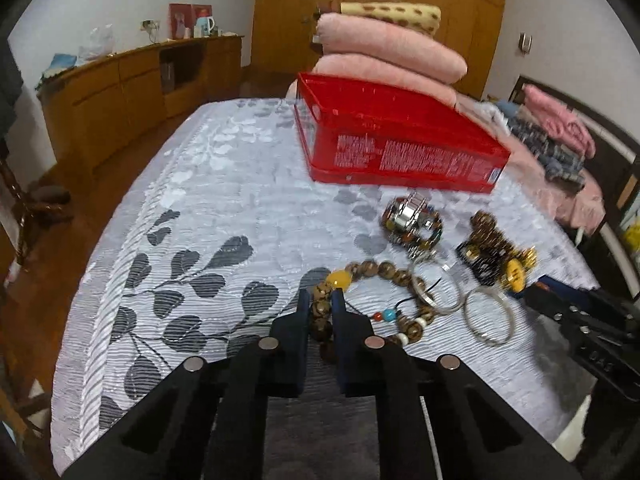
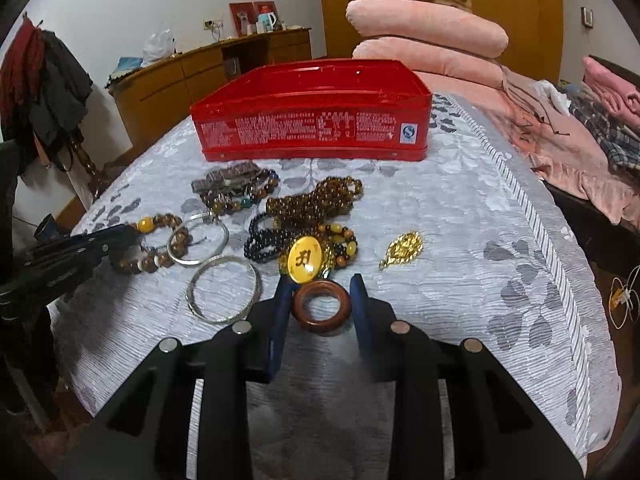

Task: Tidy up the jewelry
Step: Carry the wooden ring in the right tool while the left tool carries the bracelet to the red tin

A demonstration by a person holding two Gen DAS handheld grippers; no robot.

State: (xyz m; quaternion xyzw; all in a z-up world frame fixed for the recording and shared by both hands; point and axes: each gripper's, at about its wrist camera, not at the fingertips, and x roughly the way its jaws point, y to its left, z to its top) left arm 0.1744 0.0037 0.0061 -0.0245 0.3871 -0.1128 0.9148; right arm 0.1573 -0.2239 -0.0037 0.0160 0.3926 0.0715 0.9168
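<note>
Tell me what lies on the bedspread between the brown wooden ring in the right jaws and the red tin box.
In the right wrist view, between brown wooden ring and red tin box: a yellow oval pendant, then dark and amber bead strands.

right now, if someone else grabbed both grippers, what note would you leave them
Left gripper: shut on the brown bead bracelet, which lies on the bedspread.
Right gripper: shut on the brown wooden ring, also down on the bedspread.
Red tin: open, at the far side of the jewelry; nothing shows inside from these views.
Left on the cloth: two silver bangles, the yellow oval pendant, the gold pendant, dark bead strands.
Done: likely nothing boxed yet. Left: probably carry both held pieces to the tin, then the rest.
</note>
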